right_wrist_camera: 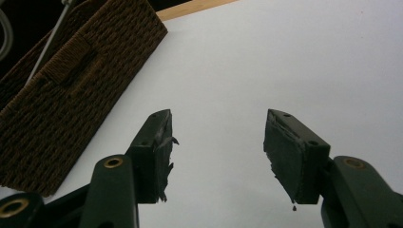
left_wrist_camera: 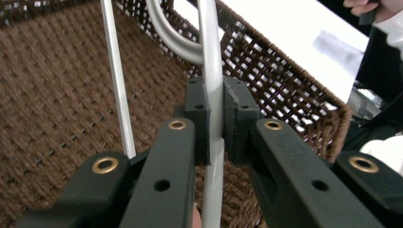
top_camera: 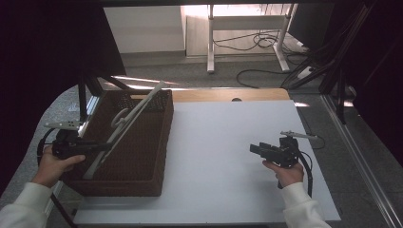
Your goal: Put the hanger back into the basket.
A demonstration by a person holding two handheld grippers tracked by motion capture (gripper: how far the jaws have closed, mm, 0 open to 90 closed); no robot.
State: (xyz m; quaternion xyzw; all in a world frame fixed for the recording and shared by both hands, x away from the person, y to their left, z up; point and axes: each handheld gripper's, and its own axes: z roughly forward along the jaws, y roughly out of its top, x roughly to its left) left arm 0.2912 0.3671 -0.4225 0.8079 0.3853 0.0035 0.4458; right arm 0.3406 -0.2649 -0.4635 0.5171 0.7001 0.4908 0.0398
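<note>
The left hand-held gripper (top_camera: 102, 146) is closed on a white clothes hanger (top_camera: 130, 124), its two black pads pinching one straight bar of the hanger (left_wrist_camera: 212, 95) so that the bar runs up through the middle of the left gripper view with no gap on either side. The hanger lies inside the brown woven basket (top_camera: 157, 142) at the left of the counter (top_camera: 228, 156), propped on a slant: its long axis climbs from the near left corner, where it is gripped, toward the far right rim of the basket, and its upper end leans on or just over that rim. The curved hook shows near the middle of the basket, and a second thin white bar (left_wrist_camera: 116, 85) runs beside the gripped one. Whether the low end touches the basket floor I cannot tell. Since the left hand has the hanger, any laying flat would turn on tipping that long axis down along the basket's length. The right hand-held gripper (top_camera: 256, 149) hovers well apart over the bare white counter, its jaws standing wide with nothing between them; its pads (right_wrist_camera: 285, 152) look worn and frayed. The hanger looks smooth, rigid and slender, the basket coarse, tightly woven and straight-walled, with open lattice near the rim.
</note>
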